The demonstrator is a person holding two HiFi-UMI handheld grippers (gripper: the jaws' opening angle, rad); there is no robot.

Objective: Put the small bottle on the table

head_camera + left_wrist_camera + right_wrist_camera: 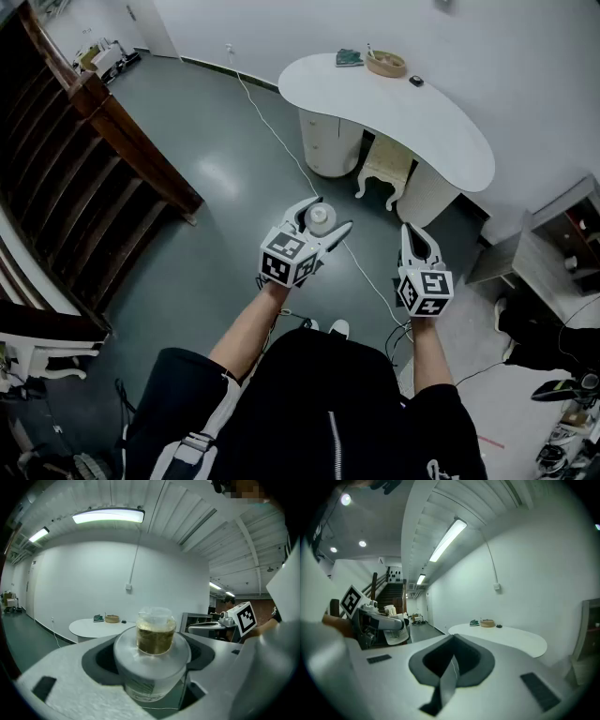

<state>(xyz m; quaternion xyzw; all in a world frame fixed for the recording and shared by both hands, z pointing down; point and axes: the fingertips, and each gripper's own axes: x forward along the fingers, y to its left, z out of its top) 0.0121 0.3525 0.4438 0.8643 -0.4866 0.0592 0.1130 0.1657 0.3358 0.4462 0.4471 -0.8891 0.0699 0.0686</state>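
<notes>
The small bottle (320,220) is a white jar with a clear cap over brownish contents. My left gripper (325,216) is shut on it and holds it upright in mid-air above the grey floor. In the left gripper view the bottle (154,660) fills the gap between the two jaws, which press on its white body. My right gripper (412,234) hangs beside it on the right, shut with nothing in it; in the right gripper view its jaws (452,663) meet along a thin seam. The white curved table (422,117) stands ahead, well beyond both grippers.
On the table's far end sit a round wooden bowl (386,64), a green item (350,58) and a small dark object (416,81). A white stool (382,171) stands under it. A wooden staircase (103,141) rises at left, a white cable (281,141) crosses the floor, and grey shelving (553,248) stands at right.
</notes>
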